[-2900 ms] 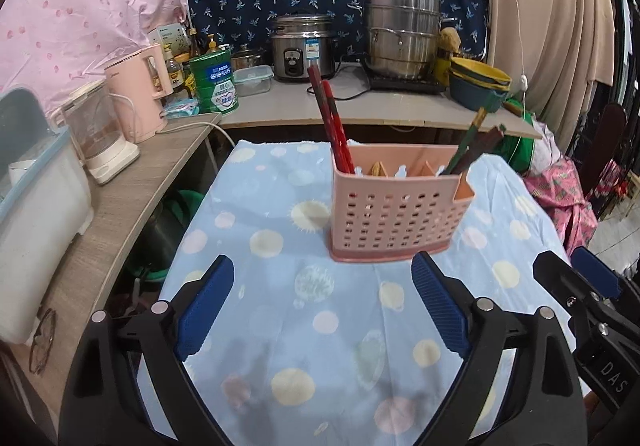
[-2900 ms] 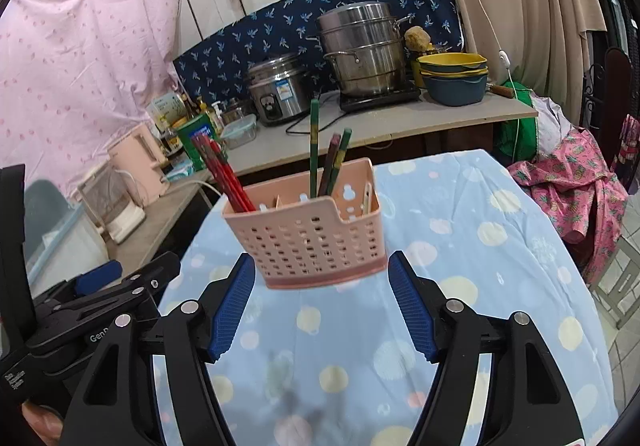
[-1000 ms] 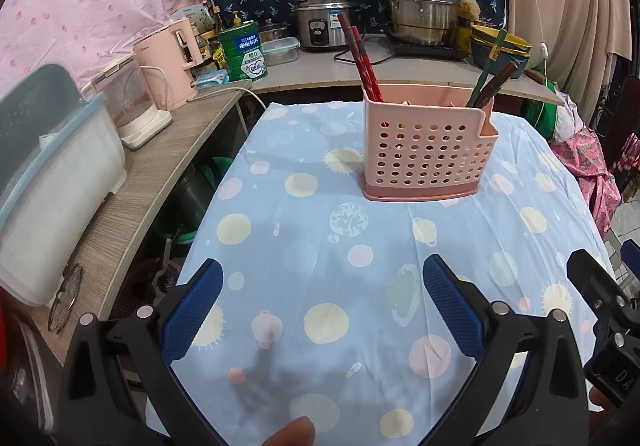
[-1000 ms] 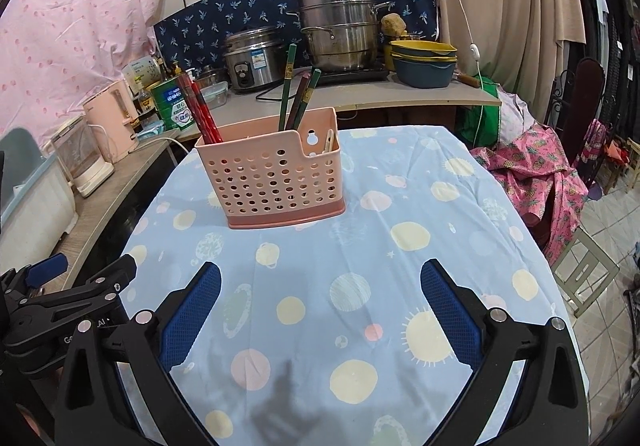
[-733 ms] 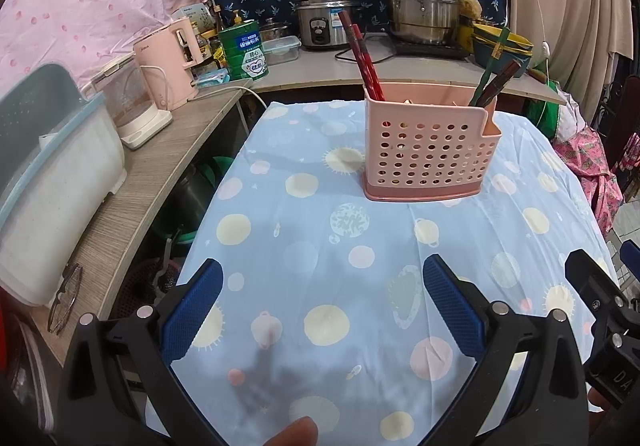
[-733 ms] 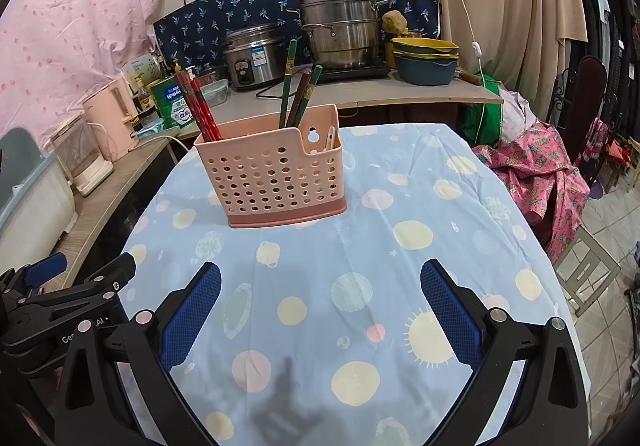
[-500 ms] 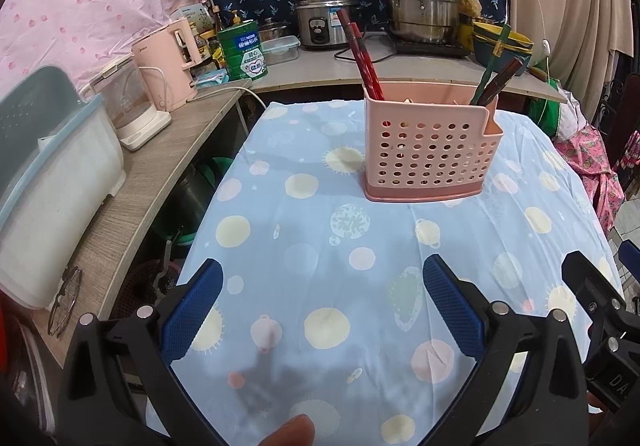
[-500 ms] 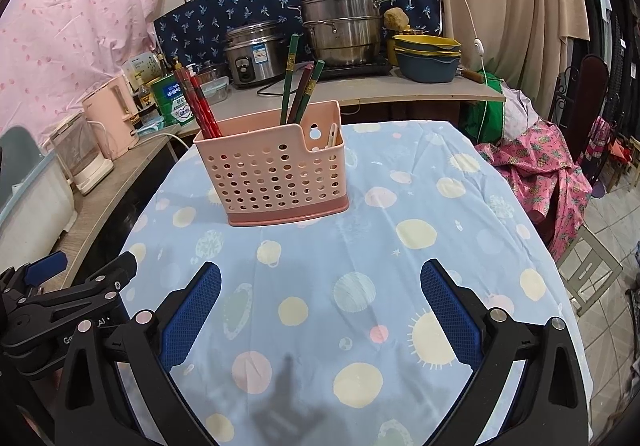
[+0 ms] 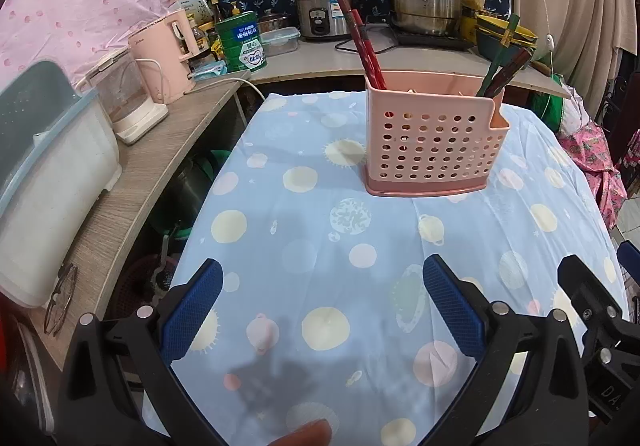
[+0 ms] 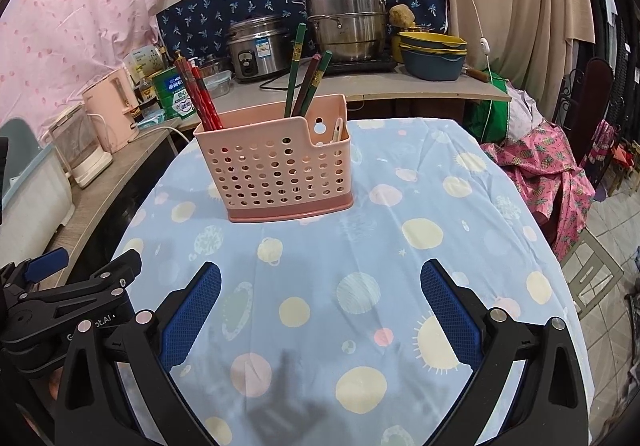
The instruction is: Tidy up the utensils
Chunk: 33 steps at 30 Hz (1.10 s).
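A pink perforated utensil basket [image 9: 432, 142] stands upright on the blue dotted tablecloth [image 9: 320, 214], also in the right wrist view [image 10: 276, 174]. Red chopsticks [image 9: 362, 46] stand in its left compartment [image 10: 200, 94]. Green and brown chopsticks [image 9: 502, 58] stand in its right compartment [image 10: 306, 82]. A pale utensil tip [image 10: 337, 132] shows in the low side pocket. My left gripper [image 9: 322, 308] is open and empty, well short of the basket. My right gripper [image 10: 320, 306] is open and empty, beside the left one.
A wooden counter [image 9: 132, 182] on the left carries a white bin [image 9: 48, 182], a blender jug [image 9: 124, 102] and a pink kettle [image 9: 166, 54]. The back counter holds a rice cooker [image 10: 256, 46], steel steamer pot [image 10: 348, 18], green tin [image 9: 242, 42] and stacked bowls [image 10: 432, 54]. Curtains hang right.
Since 2.9 s ago both grippers have drawn back from the basket and stand wider open. Over the last second, almost no movement.
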Motion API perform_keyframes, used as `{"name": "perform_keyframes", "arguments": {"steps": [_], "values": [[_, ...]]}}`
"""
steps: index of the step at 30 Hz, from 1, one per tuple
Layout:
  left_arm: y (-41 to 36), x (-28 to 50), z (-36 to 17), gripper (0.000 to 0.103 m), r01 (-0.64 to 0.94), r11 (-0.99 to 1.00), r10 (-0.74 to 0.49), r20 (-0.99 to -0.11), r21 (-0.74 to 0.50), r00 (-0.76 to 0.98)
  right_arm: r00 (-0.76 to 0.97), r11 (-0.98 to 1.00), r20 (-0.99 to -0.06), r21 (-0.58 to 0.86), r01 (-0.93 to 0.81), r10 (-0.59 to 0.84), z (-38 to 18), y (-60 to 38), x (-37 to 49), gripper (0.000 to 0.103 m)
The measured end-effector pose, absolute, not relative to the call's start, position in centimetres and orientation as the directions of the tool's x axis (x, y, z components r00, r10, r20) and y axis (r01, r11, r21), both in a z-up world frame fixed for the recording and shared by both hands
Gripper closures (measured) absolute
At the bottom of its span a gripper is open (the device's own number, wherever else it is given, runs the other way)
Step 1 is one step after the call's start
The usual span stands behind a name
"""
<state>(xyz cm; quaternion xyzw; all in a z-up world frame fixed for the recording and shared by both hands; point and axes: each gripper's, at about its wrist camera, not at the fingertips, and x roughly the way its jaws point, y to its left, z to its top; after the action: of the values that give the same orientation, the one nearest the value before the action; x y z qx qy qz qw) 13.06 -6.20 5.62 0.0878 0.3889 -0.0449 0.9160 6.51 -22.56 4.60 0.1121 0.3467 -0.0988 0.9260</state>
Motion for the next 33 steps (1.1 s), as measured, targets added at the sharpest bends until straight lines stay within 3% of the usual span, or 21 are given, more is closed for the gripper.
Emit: {"name": "perform_keyframes", "arguments": {"steps": [33], "values": [[-6.05, 13.77, 5.85, 0.007, 0.126, 0.982, 0.010, -0.710, 0.138, 0.704, 0.734, 0.956, -0.671, 0.139, 0.259, -0.101, 4.35, -22.33, 7.05, 0.007]]}}
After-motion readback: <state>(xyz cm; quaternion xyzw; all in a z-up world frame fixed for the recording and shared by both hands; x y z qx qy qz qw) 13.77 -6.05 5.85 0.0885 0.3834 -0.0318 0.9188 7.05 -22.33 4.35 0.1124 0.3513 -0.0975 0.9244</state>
